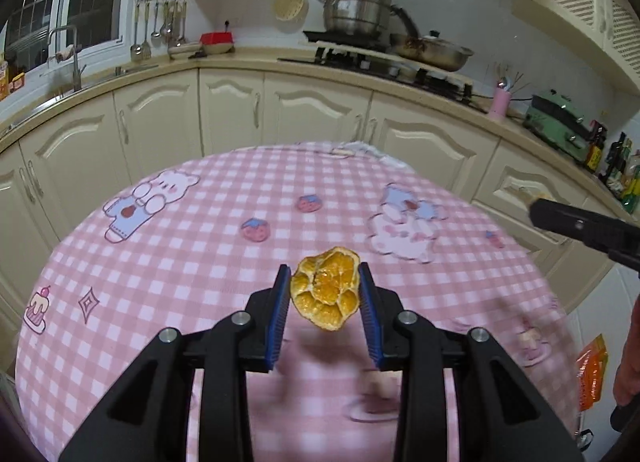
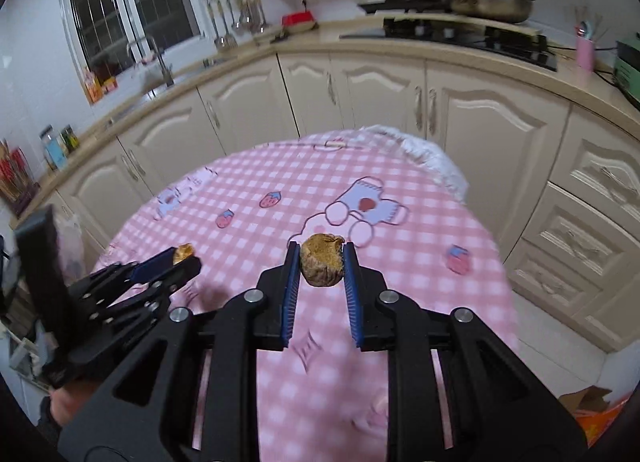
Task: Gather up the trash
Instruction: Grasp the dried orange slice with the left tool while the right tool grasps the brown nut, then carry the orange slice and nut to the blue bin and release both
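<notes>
A squashed orange half (image 1: pixel 325 290), pulp side facing me, hangs above the pink checked tablecloth (image 1: pixel 192 254), and my left gripper (image 1: pixel 324 268) is shut on it, a blue pad against each side. In the right wrist view my right gripper (image 2: pixel 322 246) is shut on a brown, shrivelled lump of fruit (image 2: pixel 322 262) over the same cloth (image 2: pixel 420 270). The left gripper (image 2: pixel 184 256) appears there at the left, its tip holding the orange piece. The right gripper's black tip (image 1: pixel 538 211) pokes in at the right edge of the left wrist view.
Cream cabinets (image 1: pixel 224 113) and a counter with sink (image 1: pixel 68 61), stove and pots (image 1: pixel 356 13) curve round the table's far side. An orange packet (image 1: pixel 592 378) lies on the floor at the right, next to a person's hand (image 1: pixel 630 358). A cardboard box (image 2: pixel 588 402) sits low right.
</notes>
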A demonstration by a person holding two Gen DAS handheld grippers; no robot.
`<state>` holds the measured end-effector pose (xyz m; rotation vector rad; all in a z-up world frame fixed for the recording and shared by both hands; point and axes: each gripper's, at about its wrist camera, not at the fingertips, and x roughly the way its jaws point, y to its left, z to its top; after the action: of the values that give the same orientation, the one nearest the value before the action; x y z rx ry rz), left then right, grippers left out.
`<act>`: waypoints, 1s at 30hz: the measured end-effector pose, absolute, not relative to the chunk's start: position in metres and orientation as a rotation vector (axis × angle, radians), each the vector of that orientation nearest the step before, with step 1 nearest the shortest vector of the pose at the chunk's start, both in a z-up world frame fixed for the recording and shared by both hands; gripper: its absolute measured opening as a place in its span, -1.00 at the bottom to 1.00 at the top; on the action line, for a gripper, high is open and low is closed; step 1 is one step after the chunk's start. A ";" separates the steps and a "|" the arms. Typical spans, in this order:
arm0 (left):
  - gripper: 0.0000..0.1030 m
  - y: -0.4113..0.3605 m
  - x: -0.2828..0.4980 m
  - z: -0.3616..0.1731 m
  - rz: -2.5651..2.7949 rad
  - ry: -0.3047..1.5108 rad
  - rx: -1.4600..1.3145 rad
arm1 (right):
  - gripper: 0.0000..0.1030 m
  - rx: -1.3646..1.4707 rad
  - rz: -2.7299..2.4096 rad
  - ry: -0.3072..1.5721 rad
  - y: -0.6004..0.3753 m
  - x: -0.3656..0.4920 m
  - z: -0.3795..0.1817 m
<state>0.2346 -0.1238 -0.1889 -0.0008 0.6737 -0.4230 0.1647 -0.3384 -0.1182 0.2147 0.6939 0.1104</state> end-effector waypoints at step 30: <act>-0.37 -0.418 0.067 -0.189 -0.938 0.655 0.220 | -0.58 0.547 -0.309 0.602 -0.595 -0.080 -0.175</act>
<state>0.0671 -0.4182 -0.1892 0.2196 0.6553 -0.9381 -0.0798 -0.5952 -0.1746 0.5472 0.6015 -0.3087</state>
